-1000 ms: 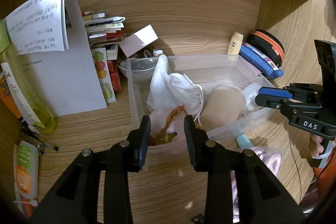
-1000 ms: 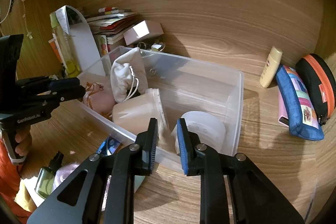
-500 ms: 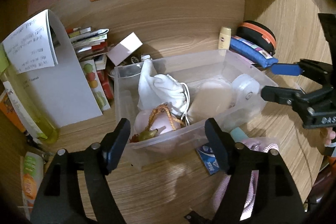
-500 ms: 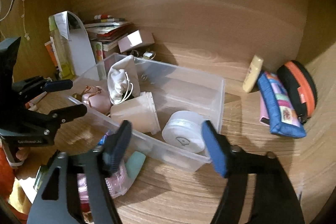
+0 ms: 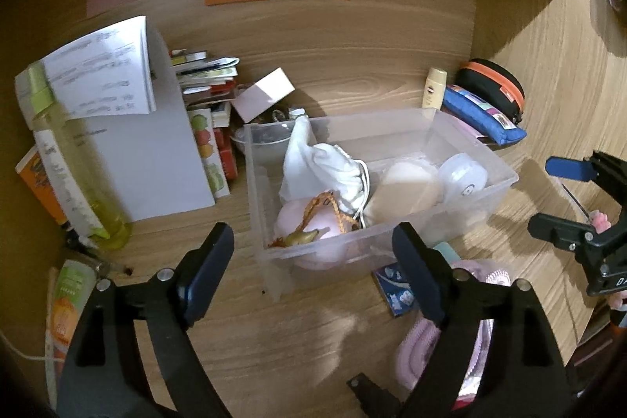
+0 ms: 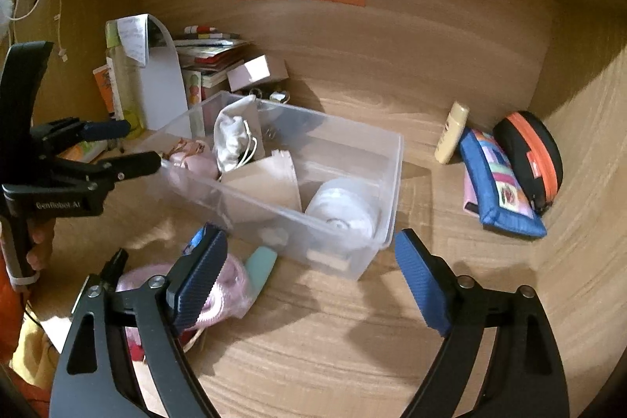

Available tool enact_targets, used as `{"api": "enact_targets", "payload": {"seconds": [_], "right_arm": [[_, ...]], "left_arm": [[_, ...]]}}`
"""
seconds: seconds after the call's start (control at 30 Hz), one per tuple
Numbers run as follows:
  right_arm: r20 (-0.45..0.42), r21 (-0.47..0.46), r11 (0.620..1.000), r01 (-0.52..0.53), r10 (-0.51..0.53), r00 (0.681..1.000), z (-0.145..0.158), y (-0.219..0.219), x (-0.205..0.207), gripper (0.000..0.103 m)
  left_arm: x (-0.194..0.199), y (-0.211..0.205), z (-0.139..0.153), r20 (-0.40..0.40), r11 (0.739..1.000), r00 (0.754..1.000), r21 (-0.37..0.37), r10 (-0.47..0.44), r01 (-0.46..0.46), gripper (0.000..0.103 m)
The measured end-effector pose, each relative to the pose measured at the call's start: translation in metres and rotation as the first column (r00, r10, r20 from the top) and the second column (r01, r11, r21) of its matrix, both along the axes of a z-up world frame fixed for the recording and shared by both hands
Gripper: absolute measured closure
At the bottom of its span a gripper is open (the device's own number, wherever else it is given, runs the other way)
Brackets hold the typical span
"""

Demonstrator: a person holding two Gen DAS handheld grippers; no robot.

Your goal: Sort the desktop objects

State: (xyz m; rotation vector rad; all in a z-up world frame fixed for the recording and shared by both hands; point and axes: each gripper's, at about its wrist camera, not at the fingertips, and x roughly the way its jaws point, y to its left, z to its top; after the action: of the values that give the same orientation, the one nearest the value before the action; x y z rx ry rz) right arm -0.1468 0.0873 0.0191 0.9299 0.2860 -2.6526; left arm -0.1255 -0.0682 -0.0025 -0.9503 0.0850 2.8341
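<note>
Presently, the left gripper [image 5: 309,253] and right gripper [image 6: 309,261] are both standing wide apart, their jaws having just been opening, nothing between them. The clear plastic storage bin [image 5: 462,200] is sitting mid-table toward the back edge, holding a white drawstring pouch [image 5: 325,163], a round white container [image 6: 345,212] and a pink pouch [image 5: 309,226].

The wooden desk [image 6: 352,339] bears a clear bin [image 6: 388,183], pencil cases [image 6: 505,190] and stacked books [image 6: 207,53].
</note>
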Motion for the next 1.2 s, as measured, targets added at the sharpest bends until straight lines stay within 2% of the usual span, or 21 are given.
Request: {"api": "enact_targets", "payload": {"seconds": [0.13,0.47,0.77,0.83,1.03,1.2], "right_arm": [[0.018,-0.007,1.000,0.003,-0.003,1.000,-0.007,0.001,0.009,0.017],[0.039,-0.023,1.000,-0.004,0.005,0.999,-0.018,0.001,0.031,0.017],[0.053,-0.026,1.000,-0.007,0.008,0.999,-0.029,0.002,0.044,0.017],[0.057,-0.032,0.999,-0.003,0.005,0.998,-0.030,0.002,0.045,0.017],[0.054,-0.027,1.000,0.011,-0.009,0.999,-0.031,0.003,0.051,0.017],[0.064,-0.042,0.999,0.008,-0.006,0.998,-0.032,0.002,0.053,0.017]], "left_arm": [[0.011,-0.004,0.000,-0.001,1.000,1.000,-0.001,0.015,-0.015,0.014],[0.040,-0.012,-0.014,0.051,0.999,0.998,0.006,0.037,-0.037,0.014],[0.074,0.001,-0.028,0.111,0.999,0.994,0.049,-0.026,0.020,0.014],[0.080,0.005,-0.031,0.117,0.999,0.992,0.045,-0.035,0.030,0.010],[0.087,0.016,-0.046,0.155,0.999,0.987,0.022,-0.039,0.036,0.009],[0.087,0.018,-0.058,0.196,0.998,0.979,0.052,-0.052,0.043,0.009]]}}
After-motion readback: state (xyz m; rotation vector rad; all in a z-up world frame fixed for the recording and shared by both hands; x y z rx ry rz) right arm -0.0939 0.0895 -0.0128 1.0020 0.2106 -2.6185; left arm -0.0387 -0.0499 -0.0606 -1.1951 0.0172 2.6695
